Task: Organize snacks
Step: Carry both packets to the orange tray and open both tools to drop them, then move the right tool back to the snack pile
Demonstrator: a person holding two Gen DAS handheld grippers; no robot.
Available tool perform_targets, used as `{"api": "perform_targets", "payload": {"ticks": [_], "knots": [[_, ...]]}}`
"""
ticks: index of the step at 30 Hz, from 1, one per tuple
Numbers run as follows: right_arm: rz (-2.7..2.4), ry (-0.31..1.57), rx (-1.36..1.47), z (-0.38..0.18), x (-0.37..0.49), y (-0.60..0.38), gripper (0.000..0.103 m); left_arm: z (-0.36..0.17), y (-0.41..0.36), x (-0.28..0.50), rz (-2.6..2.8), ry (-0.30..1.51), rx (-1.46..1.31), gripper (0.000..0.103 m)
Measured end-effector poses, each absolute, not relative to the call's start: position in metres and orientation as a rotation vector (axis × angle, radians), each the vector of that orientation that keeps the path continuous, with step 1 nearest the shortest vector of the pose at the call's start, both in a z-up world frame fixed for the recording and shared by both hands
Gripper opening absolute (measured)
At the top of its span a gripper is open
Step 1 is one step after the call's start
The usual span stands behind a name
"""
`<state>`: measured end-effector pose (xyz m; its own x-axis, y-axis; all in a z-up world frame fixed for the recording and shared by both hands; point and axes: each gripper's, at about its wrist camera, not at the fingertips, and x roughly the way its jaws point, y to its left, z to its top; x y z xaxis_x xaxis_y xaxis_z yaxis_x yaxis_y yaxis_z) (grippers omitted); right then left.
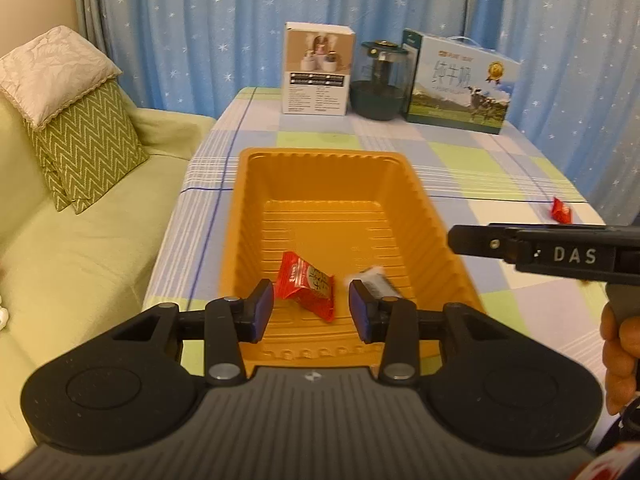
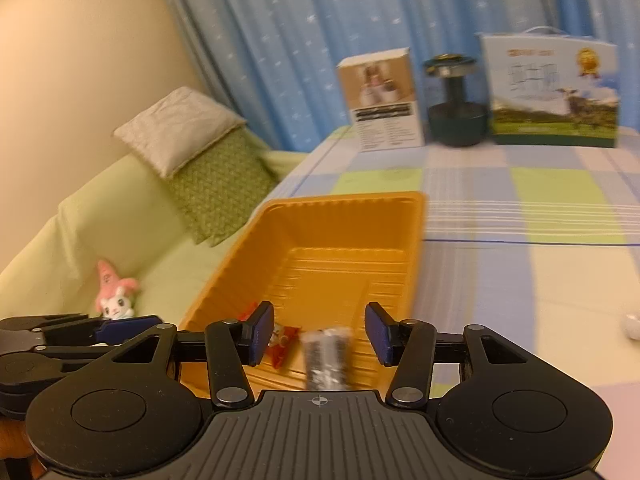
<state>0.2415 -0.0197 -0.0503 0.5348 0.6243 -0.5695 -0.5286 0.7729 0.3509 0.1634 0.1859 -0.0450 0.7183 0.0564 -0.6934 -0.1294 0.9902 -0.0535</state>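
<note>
An orange plastic tray [image 1: 256, 208] stands on the checked tablecloth. A red snack packet [image 1: 308, 284] lies in its near part. A black-and-silver snack packet [image 1: 374, 280] is beside it, blurred, below my right gripper. My left gripper [image 1: 312, 312] is open and empty over the tray's near end. My right gripper [image 2: 320, 334] is open over the tray, with the black-and-silver packet [image 2: 326, 356] between and below its jaws, apart from them. The red packet [image 2: 282, 342] and the tray [image 2: 340, 204] show there too. Another red packet [image 1: 562, 210] lies on the cloth at the right.
A white box [image 1: 316, 70], a dark green jar [image 1: 380, 82] and a milk carton box [image 1: 460, 84] stand along the table's far edge. A green sofa [image 1: 80, 240] with cushions is left of the table, with a pink plush toy [image 2: 114, 296] on it.
</note>
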Motion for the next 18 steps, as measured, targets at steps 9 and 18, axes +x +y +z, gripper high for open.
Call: {"api": "perform_targets", "payload": {"ticks": [9, 18], "knots": [[0.533, 0.694, 0.172, -0.005, 0.217, -0.1, 0.059, -0.016, 0.127, 0.155, -0.006, 0.712, -0.107, 0.042], [0.376, 0.631, 0.16, 0.017, 0.19, -0.195, 0.062, 0.004, 0.057, 0.159, -0.118, 0.684, -0.089, 0.048]]}}
